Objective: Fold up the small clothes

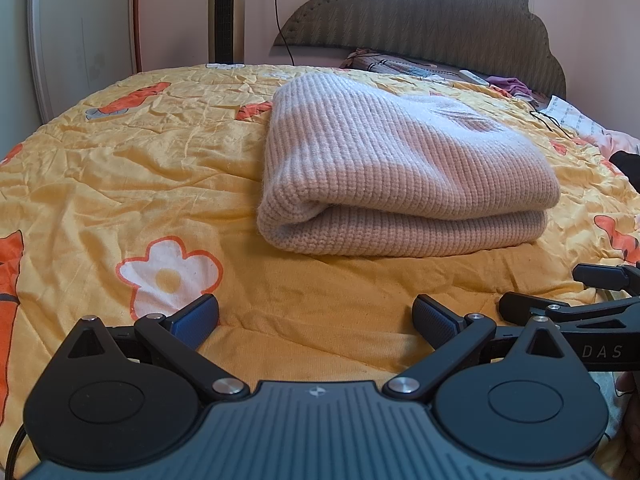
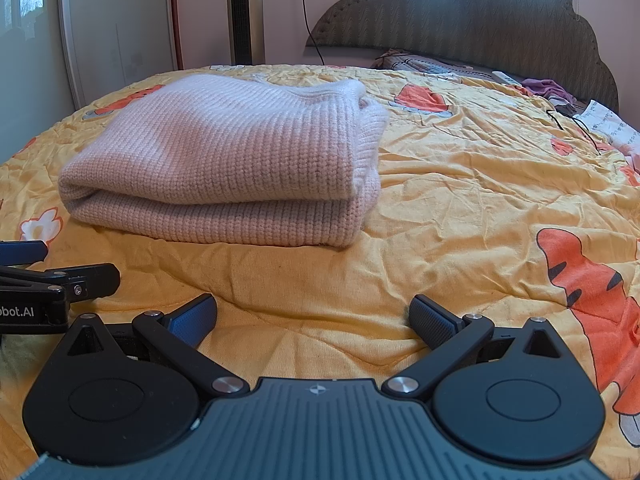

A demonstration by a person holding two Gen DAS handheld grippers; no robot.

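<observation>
A pale pink ribbed knit garment (image 1: 400, 168) lies folded in a thick stack on the yellow bedspread (image 1: 140, 184); it also shows in the right wrist view (image 2: 224, 160). My left gripper (image 1: 316, 320) is open and empty, low over the bedspread, short of the garment's near edge. My right gripper (image 2: 312, 318) is open and empty, also short of the garment, which lies ahead and to its left. Each gripper shows at the edge of the other's view: the right one (image 1: 568, 300), the left one (image 2: 60, 276).
The bedspread (image 2: 460, 200) is wrinkled, with orange tiger and white flower prints. A padded headboard (image 1: 440, 12) stands at the far end, with clothes, a remote and a black cable (image 2: 576, 128) near it. A tower fan (image 1: 224, 12) and a white door (image 2: 116, 32) stand at the far left.
</observation>
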